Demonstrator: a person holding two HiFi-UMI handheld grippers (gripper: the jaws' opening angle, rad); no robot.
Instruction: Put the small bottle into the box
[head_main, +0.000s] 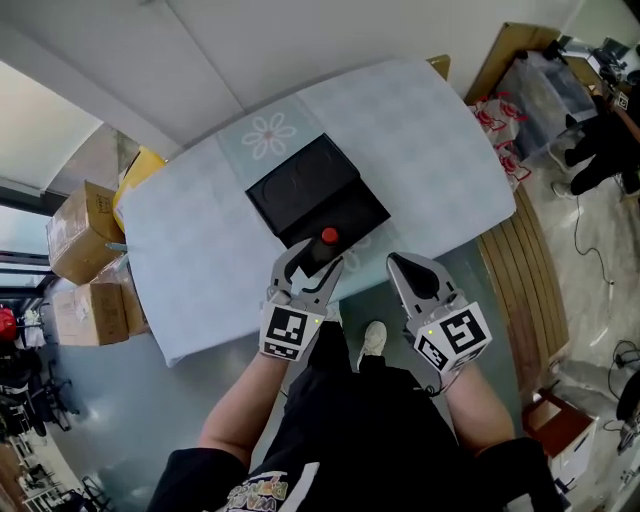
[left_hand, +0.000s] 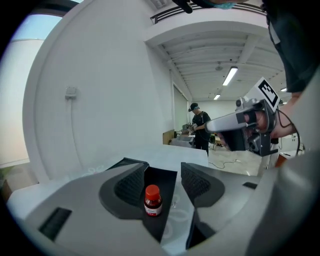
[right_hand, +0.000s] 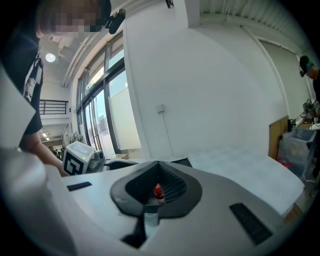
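A small brown bottle (head_main: 327, 239) with a red cap stands upright on the near half of the opened black box (head_main: 300, 185), which lies on the pale tablecloth (head_main: 200, 250). My left gripper (head_main: 312, 262) is open, one finger on each side of the bottle without touching it. In the left gripper view the bottle (left_hand: 153, 200) sits on the black surface between the spread pads (left_hand: 129, 187) of the left gripper (left_hand: 162, 182). My right gripper (head_main: 400, 264) hovers at the table's near edge, shut and empty. Over the right gripper's (right_hand: 159, 167) closed tips I glimpse the bottle's red cap (right_hand: 158, 191).
Cardboard boxes (head_main: 80, 235) and a yellow carton (head_main: 140, 170) stand on the floor to the table's left. A wooden slatted platform (head_main: 520, 270) and plastic bags (head_main: 497, 125) are on the right. A person (left_hand: 200, 127) stands far off in the room.
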